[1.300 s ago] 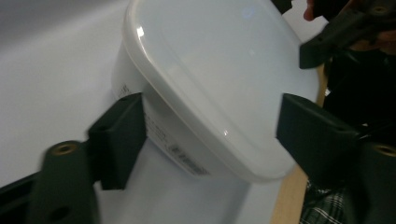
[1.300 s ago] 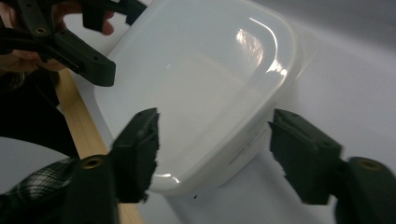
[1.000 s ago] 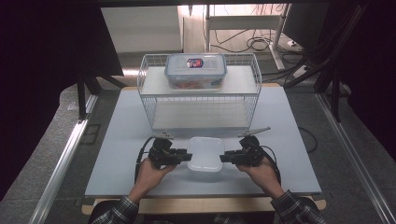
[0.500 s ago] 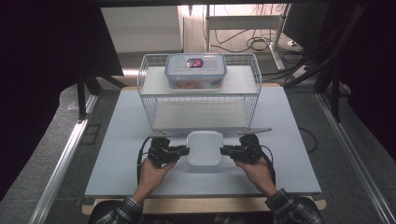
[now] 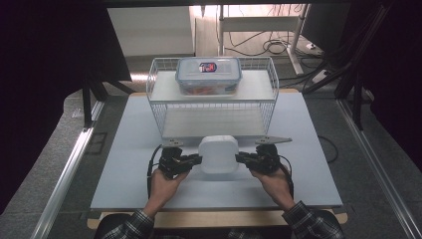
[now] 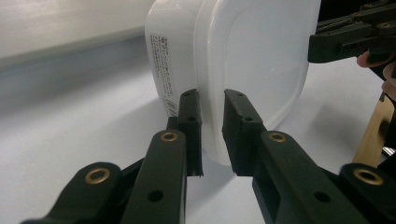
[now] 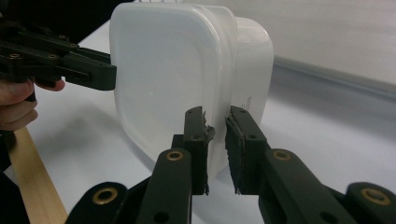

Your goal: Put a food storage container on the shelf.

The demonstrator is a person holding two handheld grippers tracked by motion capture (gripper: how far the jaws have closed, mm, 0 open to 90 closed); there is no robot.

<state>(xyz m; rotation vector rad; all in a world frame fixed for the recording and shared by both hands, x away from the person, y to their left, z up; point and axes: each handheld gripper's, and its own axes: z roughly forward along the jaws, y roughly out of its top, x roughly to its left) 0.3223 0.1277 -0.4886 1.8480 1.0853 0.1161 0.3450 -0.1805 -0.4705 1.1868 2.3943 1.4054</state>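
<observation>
- Two grippers hold one white plastic container (image 5: 218,154) between them, on opposite sides, at the near middle of the pale counter (image 5: 129,149).
- The left gripper (image 5: 195,160) has its fingers (image 6: 190,122) closed on the container's rim at its left side; they have just been closing, with the rim between them.
- The right gripper (image 5: 241,158) has its fingers (image 7: 196,135) closed on the rim at the opposite side, and they too have just been closing on it.
- In both gripper views the container stands tilted up on edge: its broad flat face (image 6: 254,60) looks toward the person and its lower edge is down at the counter.
- Its outline is a rounded square, so no long axis stands out; the thin dimension runs away from the person.
- A printed label (image 6: 166,81) sits on the side wall facing away from the person.
- Just behind the container stands a white wire rack (image 5: 155,107), with little room between them.
- On the rack's top shelf rests a clear lidded box (image 5: 208,74).
- Bare counter lies open to the left, to the right and toward the wooden front edge (image 7: 35,186).
</observation>
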